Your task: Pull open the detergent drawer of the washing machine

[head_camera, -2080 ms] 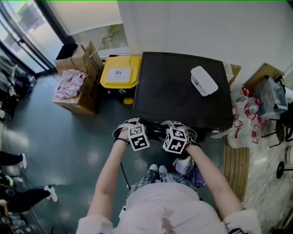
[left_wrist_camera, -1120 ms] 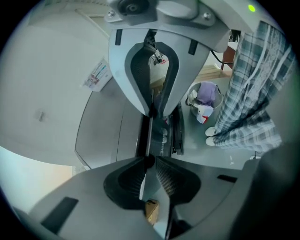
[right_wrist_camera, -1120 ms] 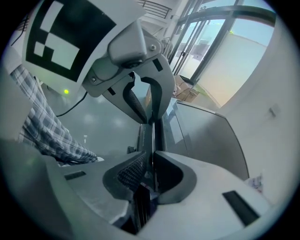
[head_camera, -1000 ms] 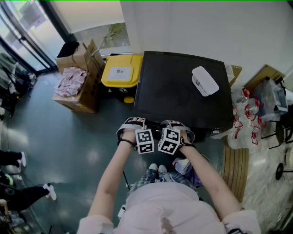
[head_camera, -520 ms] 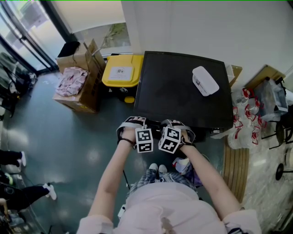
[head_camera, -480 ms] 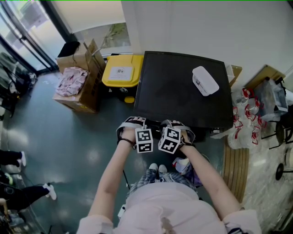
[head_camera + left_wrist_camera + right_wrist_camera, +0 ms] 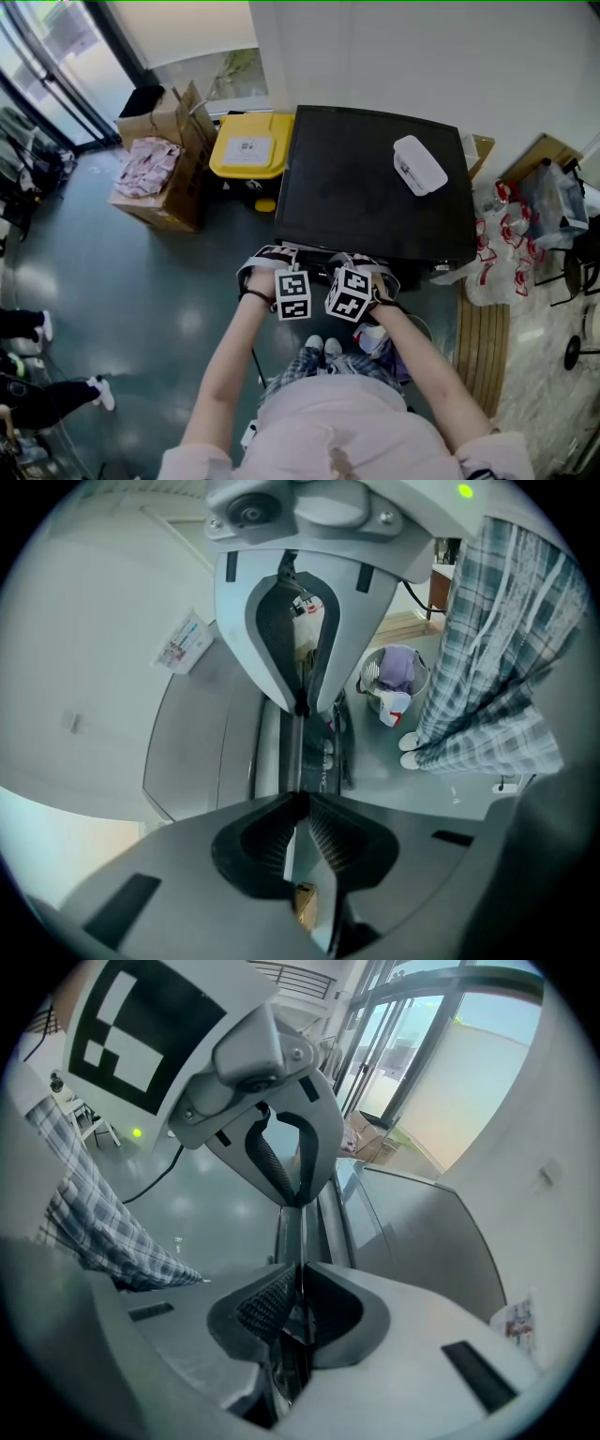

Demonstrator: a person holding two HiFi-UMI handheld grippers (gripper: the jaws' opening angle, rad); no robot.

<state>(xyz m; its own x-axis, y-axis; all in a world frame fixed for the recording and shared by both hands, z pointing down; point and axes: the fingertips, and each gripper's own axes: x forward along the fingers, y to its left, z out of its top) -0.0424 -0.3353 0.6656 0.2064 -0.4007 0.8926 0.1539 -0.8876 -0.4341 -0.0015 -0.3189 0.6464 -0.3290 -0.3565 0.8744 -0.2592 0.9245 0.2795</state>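
The washing machine (image 7: 375, 187) has a flat dark top. The front strip of its detergent drawer (image 7: 321, 255) shows a little proud of the front edge, between my two hands. My left gripper (image 7: 302, 265) and right gripper (image 7: 339, 267) meet there tip to tip, both pointing steeply down. In the left gripper view the left gripper (image 7: 302, 803) has its ribbed pads pinched on the thin drawer edge (image 7: 298, 757), with the right gripper (image 7: 300, 705) facing it. In the right gripper view the right gripper (image 7: 298, 1283) pinches the same edge (image 7: 298, 1232).
A white box (image 7: 418, 165) lies on the machine's top. A yellow-lidded bin (image 7: 247, 146) and cardboard boxes (image 7: 159, 178) stand to the left. Plastic bags (image 7: 506, 234) crowd the right side. A small basket of cloths (image 7: 380, 337) sits by my feet.
The two grippers have drawn closer together at the machine's front edge and come slightly towards me; the drawer's front strip shows a little further out.
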